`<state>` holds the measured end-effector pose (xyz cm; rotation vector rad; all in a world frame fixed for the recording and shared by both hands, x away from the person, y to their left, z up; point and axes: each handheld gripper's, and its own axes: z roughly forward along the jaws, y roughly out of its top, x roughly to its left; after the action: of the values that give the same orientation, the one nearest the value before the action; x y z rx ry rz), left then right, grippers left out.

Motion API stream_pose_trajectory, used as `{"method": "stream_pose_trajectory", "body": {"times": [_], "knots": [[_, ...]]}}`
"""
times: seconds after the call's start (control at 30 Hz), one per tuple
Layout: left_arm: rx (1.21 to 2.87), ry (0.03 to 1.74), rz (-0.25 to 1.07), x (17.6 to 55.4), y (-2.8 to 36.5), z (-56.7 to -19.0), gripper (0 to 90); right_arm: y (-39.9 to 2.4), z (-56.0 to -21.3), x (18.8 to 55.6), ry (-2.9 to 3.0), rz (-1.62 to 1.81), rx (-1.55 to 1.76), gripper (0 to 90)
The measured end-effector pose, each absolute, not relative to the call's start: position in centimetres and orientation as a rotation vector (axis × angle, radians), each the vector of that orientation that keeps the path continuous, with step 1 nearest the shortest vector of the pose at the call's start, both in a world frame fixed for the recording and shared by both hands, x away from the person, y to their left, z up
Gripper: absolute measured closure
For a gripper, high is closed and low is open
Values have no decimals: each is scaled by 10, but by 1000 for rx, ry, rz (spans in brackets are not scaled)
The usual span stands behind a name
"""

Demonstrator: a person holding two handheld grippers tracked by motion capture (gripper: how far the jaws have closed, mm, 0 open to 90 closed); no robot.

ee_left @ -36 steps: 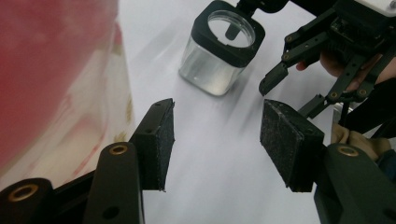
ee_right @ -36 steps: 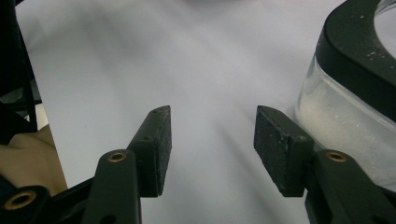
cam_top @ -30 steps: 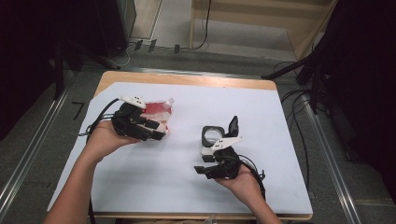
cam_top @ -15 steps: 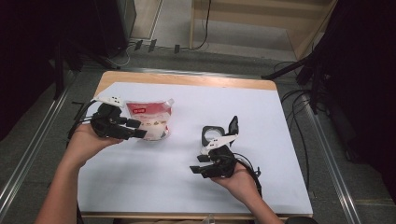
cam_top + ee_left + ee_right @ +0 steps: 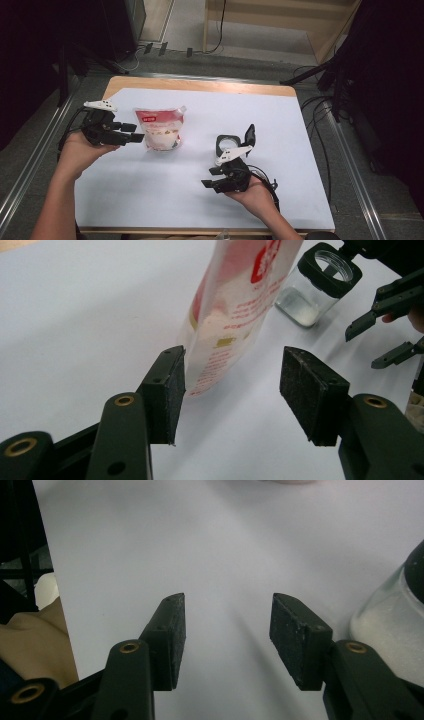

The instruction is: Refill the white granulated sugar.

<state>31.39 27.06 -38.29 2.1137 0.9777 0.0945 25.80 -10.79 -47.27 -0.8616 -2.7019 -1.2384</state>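
A red-and-white pouch [image 5: 160, 129] of white powder stands upright on the white table [image 5: 300, 125]. My left gripper [image 5: 137, 133] is just left of it, open and pointing at it. In the left gripper view the pouch [image 5: 235, 305] stands just beyond the open left gripper [image 5: 230, 390], untouched by the pads. A glass jar [image 5: 227, 145] with a black flip lid [image 5: 249, 135] swung open holds a little white powder. My right gripper [image 5: 207, 178] sits in front of the jar, pointing left, open and empty. In the right gripper view, the jar [image 5: 395, 615] is at the right edge, beside the open right gripper [image 5: 225, 635].
The table's wooden edge [image 5: 200, 85] shows at the far side. The jar [image 5: 315, 290] and the right gripper's jaws show behind the pouch in the left gripper view. A forearm [image 5: 45, 630] lies at the left of the right gripper view.
My left gripper has drawn back to the left, away from the pouch, which now stands alone on the table. The right gripper and the jar have stayed in place.
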Motion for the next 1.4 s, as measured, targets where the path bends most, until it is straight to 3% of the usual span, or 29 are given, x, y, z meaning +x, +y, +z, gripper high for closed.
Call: {"method": "stream_pose_trajectory", "body": {"times": [0.73,0.93,1.4], "knots": [[2069,939,104,344,240,-399,489,-120,-478,250,-2708,-1226,-956,477],[2038,943,125,346,234,-403,554,-118,-478,250,-2705,-1226,-955,477],[2027,996,130,340,226,-403,819,-111,-475,253,-2697,-1293,-909,472]]}}
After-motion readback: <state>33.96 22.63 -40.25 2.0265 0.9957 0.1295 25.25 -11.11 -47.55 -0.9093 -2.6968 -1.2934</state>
